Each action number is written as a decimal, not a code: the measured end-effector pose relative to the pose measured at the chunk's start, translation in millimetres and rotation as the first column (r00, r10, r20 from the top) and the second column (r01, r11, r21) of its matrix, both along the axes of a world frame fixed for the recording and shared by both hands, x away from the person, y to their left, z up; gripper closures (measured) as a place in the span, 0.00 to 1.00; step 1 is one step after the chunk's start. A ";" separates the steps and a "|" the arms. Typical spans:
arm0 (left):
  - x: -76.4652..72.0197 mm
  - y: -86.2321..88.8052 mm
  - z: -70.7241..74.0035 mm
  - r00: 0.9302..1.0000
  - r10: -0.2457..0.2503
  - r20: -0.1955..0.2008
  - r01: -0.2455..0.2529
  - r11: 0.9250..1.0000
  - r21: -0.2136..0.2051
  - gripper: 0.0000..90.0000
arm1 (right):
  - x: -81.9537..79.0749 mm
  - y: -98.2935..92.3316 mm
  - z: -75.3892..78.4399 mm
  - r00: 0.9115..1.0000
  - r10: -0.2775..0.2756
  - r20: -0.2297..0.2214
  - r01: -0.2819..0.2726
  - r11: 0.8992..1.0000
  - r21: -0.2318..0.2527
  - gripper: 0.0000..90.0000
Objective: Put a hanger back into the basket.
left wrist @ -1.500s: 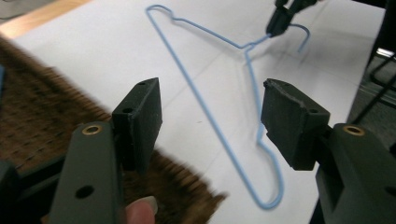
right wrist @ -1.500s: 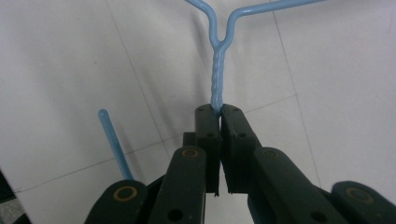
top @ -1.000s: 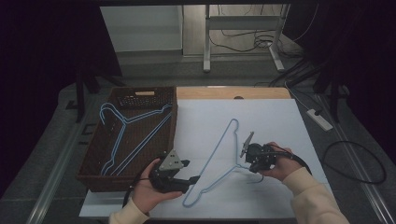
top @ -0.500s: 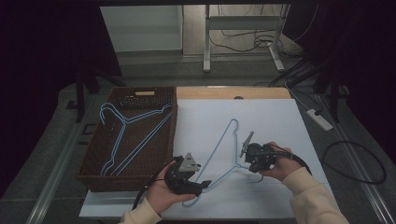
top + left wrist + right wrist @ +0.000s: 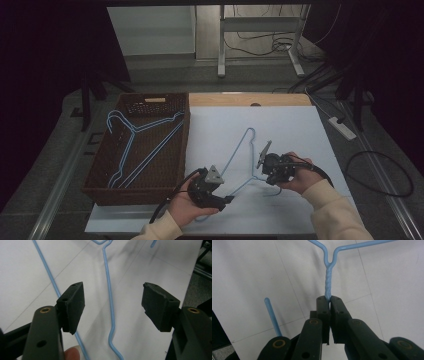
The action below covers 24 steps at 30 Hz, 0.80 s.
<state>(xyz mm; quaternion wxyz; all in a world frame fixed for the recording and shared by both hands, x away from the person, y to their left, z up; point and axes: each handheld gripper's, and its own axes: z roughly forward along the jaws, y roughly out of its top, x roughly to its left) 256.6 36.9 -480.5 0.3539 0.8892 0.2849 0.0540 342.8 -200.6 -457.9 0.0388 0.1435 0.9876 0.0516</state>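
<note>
A blue wire hanger (image 5: 233,154) lies on the white table sheet (image 5: 280,125). My right gripper (image 5: 259,175) is shut on its twisted neck (image 5: 328,285), and the hook's tip (image 5: 270,312) sticks out beside the jaws. My left gripper (image 5: 226,199) is low at the hanger's lower end, near the table's front edge. In the left gripper view it (image 5: 113,302) stands open, the pads (image 5: 72,306) wide apart, and one hanger wire (image 5: 110,315) runs between them untouched. A second wire (image 5: 51,277) passes by the left pad.
A brown woven basket (image 5: 185,150) at the left holds more blue hangers (image 5: 132,145). A wooden board (image 5: 250,99) lies at the sheet's far edge. A power strip (image 5: 342,127) and a looped cable (image 5: 380,175) lie on the floor at the right.
My left hand has moved right and a little down, bringing its open jaws around the hanger's lower wire. The right gripper has kept still on the neck.
</note>
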 end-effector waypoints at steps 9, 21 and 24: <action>7.6 -10.9 -12.8 1.000 -0.004 -0.030 0.004 1.000 0.005 0.39 | -0.4 0.7 -1.2 1.000 -0.003 -0.002 0.003 1.000 0.009 0.96; 23.4 -26.0 -29.9 0.997 -0.013 -0.078 0.015 1.000 0.019 0.47 | -0.7 3.1 0.2 1.000 -0.002 -0.004 0.002 1.000 0.018 0.96; 26.7 -30.6 -33.0 0.996 -0.017 -0.091 0.019 0.999 0.027 0.53 | -1.4 4.2 0.7 1.000 -0.001 -0.004 0.001 1.000 0.022 0.96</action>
